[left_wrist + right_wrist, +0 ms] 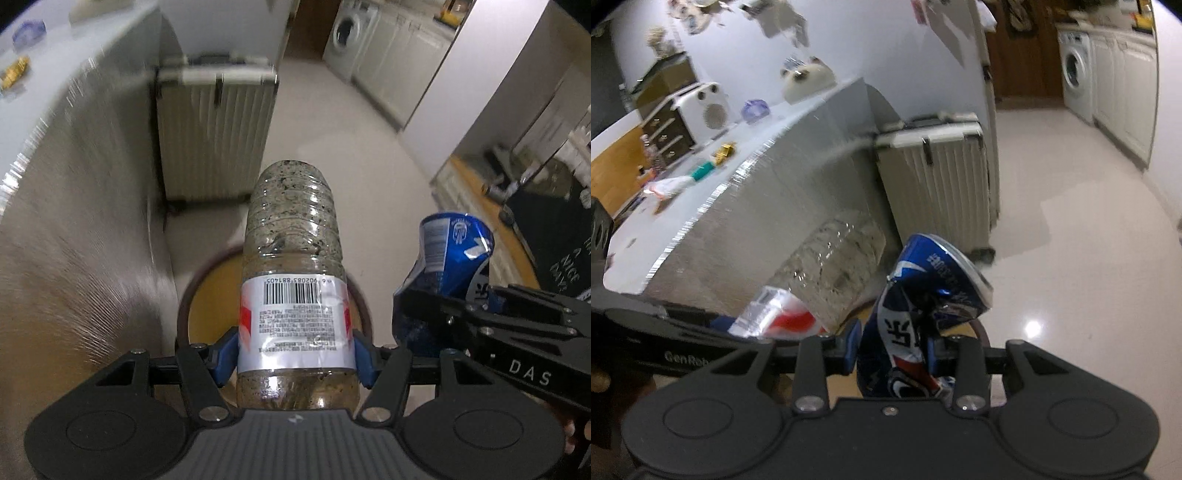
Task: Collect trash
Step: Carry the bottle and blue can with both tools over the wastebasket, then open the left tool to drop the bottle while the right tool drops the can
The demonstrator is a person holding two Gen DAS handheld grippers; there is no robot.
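Two tools grip trash: left tool [297, 354] a bottle [293, 266], right tool [894, 350] a can [916, 321] (crushed).

Left wrist view: mounted just behind the left gripper [297, 354], looking forward and steeply down along its fingers, very near the plastic bottle [293, 280] and above a round bin [184, 306], with the right gripper [476, 306] at right.

Right wrist view: set behind the right gripper [892, 350], aimed down at a shallower tilt, close on the crushed can [923, 317].

Shared by both: bottle [831, 266], can [454, 251], ribbed suitcase [216, 136] [934, 173], counter [48, 110] [746, 166], washing machine [347, 29] [1075, 70], pale floor [332, 122] [1071, 221]. Counter edges blurred, probably from motion.
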